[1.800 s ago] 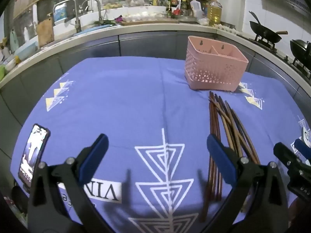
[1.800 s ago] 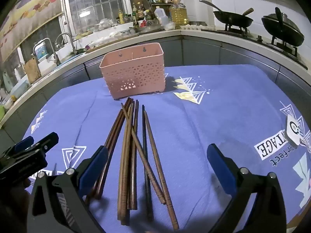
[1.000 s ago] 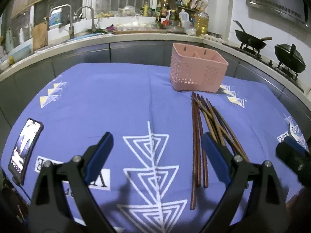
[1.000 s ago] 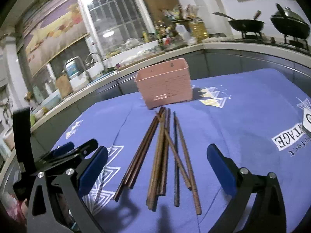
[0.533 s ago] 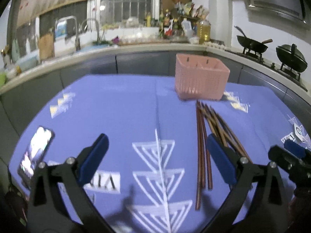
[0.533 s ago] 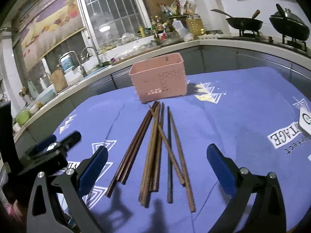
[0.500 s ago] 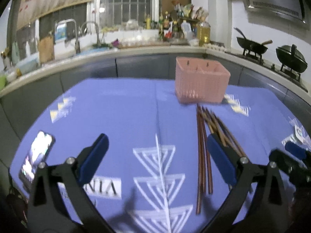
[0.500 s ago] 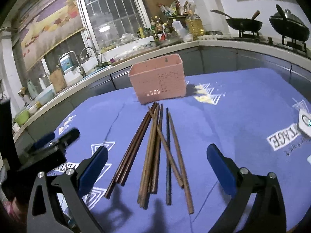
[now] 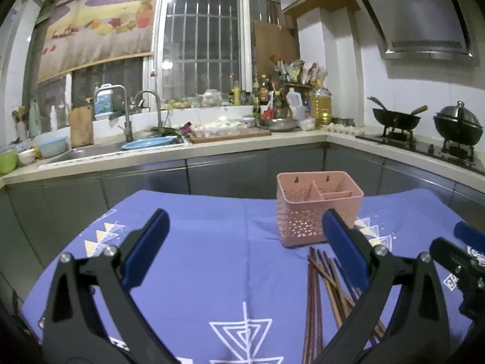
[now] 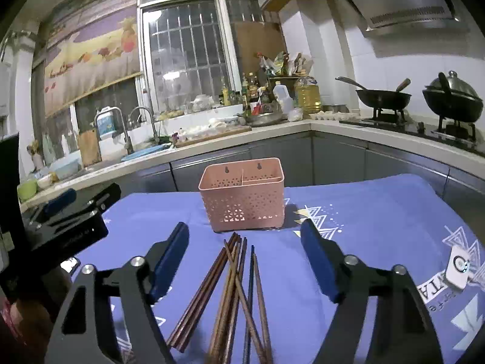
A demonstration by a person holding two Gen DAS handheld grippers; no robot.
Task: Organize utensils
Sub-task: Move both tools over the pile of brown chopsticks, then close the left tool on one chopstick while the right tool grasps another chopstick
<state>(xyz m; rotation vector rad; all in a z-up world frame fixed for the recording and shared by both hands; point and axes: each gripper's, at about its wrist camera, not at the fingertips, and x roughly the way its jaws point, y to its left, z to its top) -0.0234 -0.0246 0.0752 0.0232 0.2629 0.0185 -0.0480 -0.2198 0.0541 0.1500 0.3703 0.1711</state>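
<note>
Below the pink basket (image 10: pixel 242 195) at frame centre lie loose chopsticks (image 10: pixel 233 291); the right gripper (image 10: pixel 244 261) is closing on nothing, while the left gripper (image 9: pixel 242 242) gapes empty.

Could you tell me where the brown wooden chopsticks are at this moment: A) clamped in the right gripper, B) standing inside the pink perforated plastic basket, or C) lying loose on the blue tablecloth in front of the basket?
C: the brown wooden chopsticks lie fanned on the blue tablecloth, short of the empty pink perforated plastic basket.

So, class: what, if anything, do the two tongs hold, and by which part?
Nothing. The left tongs are open and empty; the right tongs are closing on air above the chopsticks, which lie on the table.
</note>
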